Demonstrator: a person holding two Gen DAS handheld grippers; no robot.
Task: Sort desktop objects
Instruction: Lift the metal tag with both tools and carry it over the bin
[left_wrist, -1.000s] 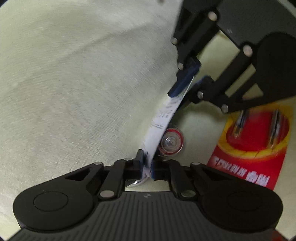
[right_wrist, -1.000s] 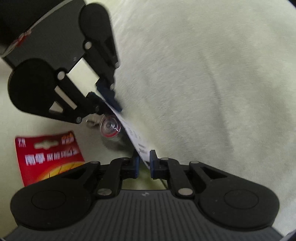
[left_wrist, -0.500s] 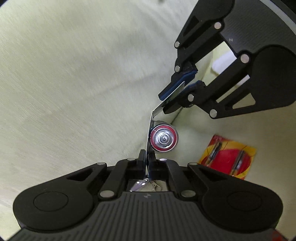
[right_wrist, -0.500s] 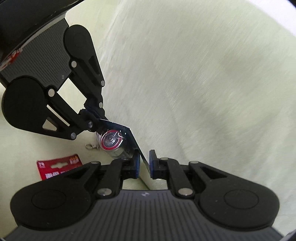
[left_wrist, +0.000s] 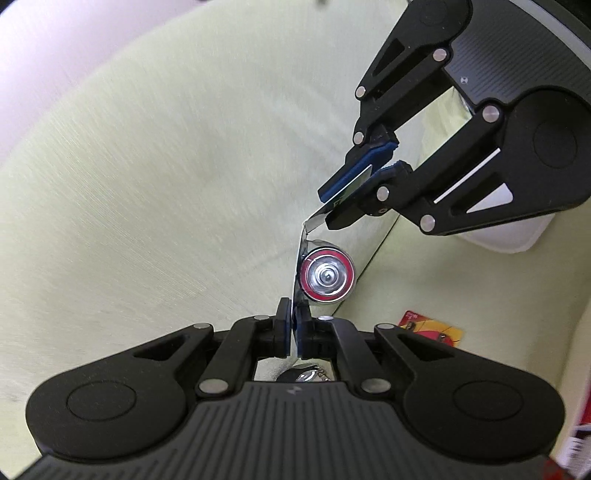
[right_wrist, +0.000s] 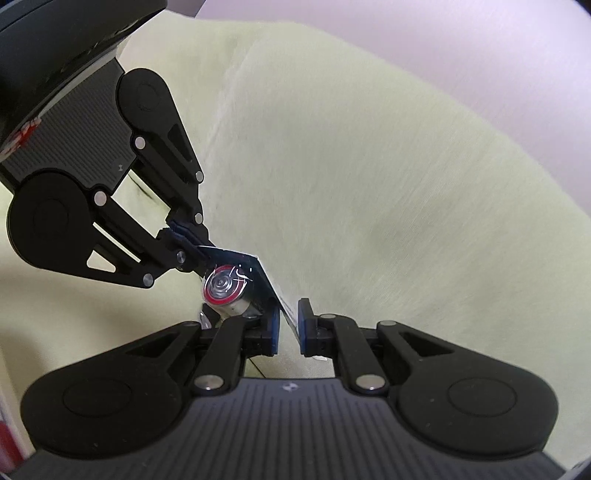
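Note:
A thin battery card (left_wrist: 301, 243) is bent into an angle, with a silver battery (left_wrist: 327, 275) with a red-ringed end sitting in the fold. My left gripper (left_wrist: 291, 325) is shut on the card's near end. My right gripper (left_wrist: 330, 206) comes in from the upper right and pinches the far end. In the right wrist view the card (right_wrist: 258, 273) runs between my right gripper's (right_wrist: 289, 321) blue pads, the battery (right_wrist: 223, 286) lies just left of it, and the left gripper (right_wrist: 199, 254) clamps the other end.
Pale yellow-green cloth (left_wrist: 147, 184) covers the surface far below. A red battery pack (left_wrist: 430, 330) lies on it at lower right. A metal key-ring piece (left_wrist: 303, 374) shows under the left gripper, and a white object (left_wrist: 506, 236) sits behind the right gripper.
Both grippers have risen together with the card; the red pack has shrunk far below. The card, straight a second ago, is now folded around the battery.

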